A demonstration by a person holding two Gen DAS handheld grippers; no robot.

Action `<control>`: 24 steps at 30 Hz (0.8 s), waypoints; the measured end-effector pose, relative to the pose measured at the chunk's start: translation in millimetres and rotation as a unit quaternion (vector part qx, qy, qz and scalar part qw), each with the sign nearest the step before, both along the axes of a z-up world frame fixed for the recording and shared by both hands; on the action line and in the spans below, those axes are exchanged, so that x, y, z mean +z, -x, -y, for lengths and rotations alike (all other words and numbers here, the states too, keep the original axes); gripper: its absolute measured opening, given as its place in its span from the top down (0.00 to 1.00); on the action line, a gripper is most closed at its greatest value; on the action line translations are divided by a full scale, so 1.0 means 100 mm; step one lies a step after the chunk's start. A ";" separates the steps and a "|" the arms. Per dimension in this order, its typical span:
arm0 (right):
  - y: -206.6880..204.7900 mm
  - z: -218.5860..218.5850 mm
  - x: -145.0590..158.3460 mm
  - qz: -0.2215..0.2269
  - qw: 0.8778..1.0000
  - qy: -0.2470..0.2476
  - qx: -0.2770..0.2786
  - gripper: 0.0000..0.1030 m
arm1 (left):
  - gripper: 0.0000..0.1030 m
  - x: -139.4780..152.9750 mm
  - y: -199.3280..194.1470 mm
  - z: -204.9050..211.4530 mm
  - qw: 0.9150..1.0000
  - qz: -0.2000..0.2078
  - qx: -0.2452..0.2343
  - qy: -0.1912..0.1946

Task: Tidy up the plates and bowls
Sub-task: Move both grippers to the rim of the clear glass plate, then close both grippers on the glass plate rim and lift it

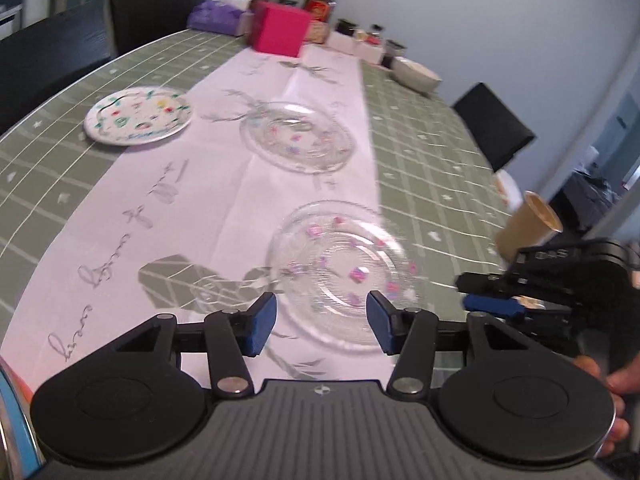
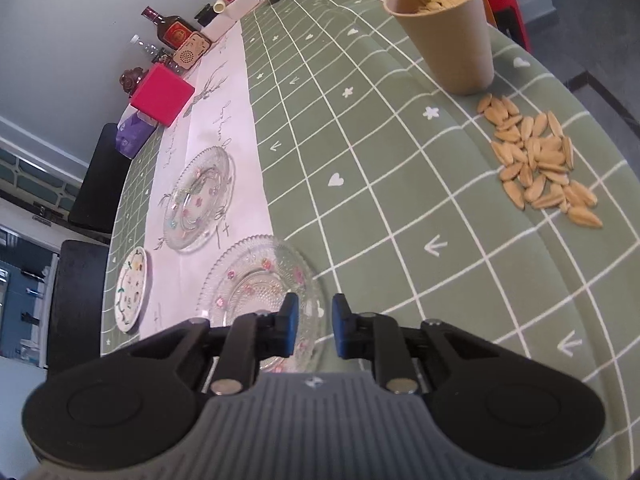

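Nothing is stacked yet: both glass plates and the painted plate lie apart. Your left gripper stands spread over the near one; your right gripper, narrowed, brackets its rim without pinching.

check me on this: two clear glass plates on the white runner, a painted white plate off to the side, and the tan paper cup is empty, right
Not quite. The tan paper cup is not empty: the right wrist view shows seeds inside it, like the loose seeds beside it. The rest holds: near glass plate, far glass plate and painted white plate.
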State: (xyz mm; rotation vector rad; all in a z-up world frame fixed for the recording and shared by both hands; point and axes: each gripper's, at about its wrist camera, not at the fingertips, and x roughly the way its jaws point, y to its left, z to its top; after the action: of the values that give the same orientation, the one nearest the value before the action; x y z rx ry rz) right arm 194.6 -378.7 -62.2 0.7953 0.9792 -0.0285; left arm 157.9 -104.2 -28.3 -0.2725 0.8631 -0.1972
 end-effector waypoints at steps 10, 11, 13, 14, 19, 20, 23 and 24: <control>-0.08 -0.19 -0.29 -0.005 1.000 -0.012 0.015 0.82 | 0.42 -0.34 -0.22 -0.24 0.996 -0.048 0.050 0.060; -0.07 -0.19 -0.32 -0.002 1.000 -0.014 0.009 0.83 | 0.44 -0.36 -0.24 -0.25 0.995 -0.050 0.052 0.063; -0.07 -0.18 -0.34 0.002 1.000 -0.020 0.002 0.83 | 0.44 -0.38 -0.28 -0.26 0.995 -0.047 0.060 0.070; -0.07 -0.17 -0.34 0.002 1.000 -0.024 0.000 0.83 | 0.44 -0.38 -0.30 -0.26 0.994 -0.049 0.062 0.076; -0.03 -0.10 -0.40 -0.002 0.998 -0.051 -0.023 0.90 | 0.76 -0.42 -0.40 -0.19 0.993 -0.056 0.054 0.088; -0.03 -0.08 -0.40 -0.004 0.998 -0.055 -0.027 0.93 | 0.84 -0.44 -0.42 -0.17 0.993 -0.063 0.053 0.086; -0.02 -0.07 -0.41 -0.005 0.997 -0.064 -0.032 0.94 | 0.87 -0.45 -0.43 -0.17 0.991 -0.065 0.062 0.097; -0.02 -0.08 -0.41 -0.003 0.998 -0.062 -0.030 0.94 | 0.88 -0.44 -0.44 -0.18 0.991 -0.068 0.064 0.099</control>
State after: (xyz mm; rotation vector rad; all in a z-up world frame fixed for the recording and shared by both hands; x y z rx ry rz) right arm 196.2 -370.8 -102.9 0.9396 0.9698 -0.0211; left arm 201.7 -86.4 -72.7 -0.5307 0.9584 -0.1466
